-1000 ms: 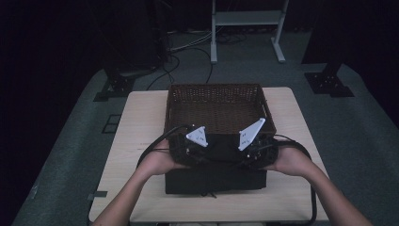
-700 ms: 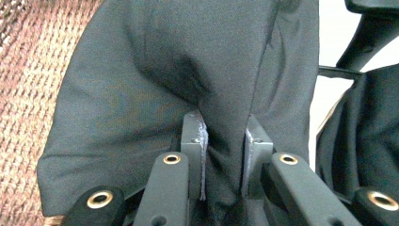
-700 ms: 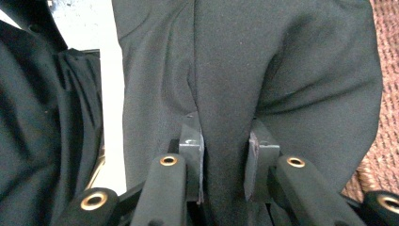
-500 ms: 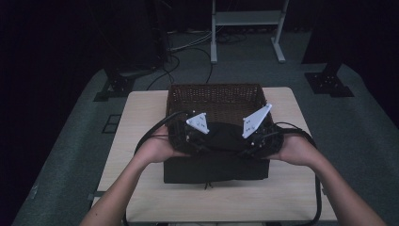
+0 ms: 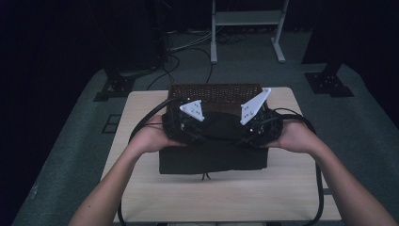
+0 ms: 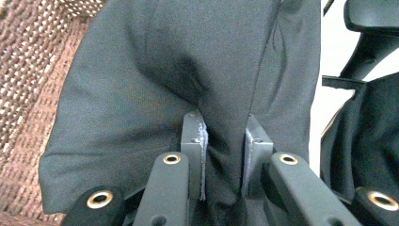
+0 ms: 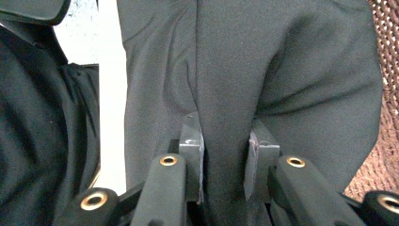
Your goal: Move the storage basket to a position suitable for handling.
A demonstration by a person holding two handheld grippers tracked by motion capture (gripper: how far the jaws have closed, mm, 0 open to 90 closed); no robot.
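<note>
gripping unlabelled black cloth [image 5: 221,129], both grippers clamped.

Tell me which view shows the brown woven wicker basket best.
The high view: the brown woven wicker basket sits at the table's far side, its far rim and inner wall visible behind the black fabric garment. The left gripper view shows only a strip of weave beside the fabric; the right gripper view likewise.

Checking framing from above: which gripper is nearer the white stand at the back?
Right. The right gripper sits almost below the white stand; the left gripper lies further left of it. Both grip the dark cloth.
</note>
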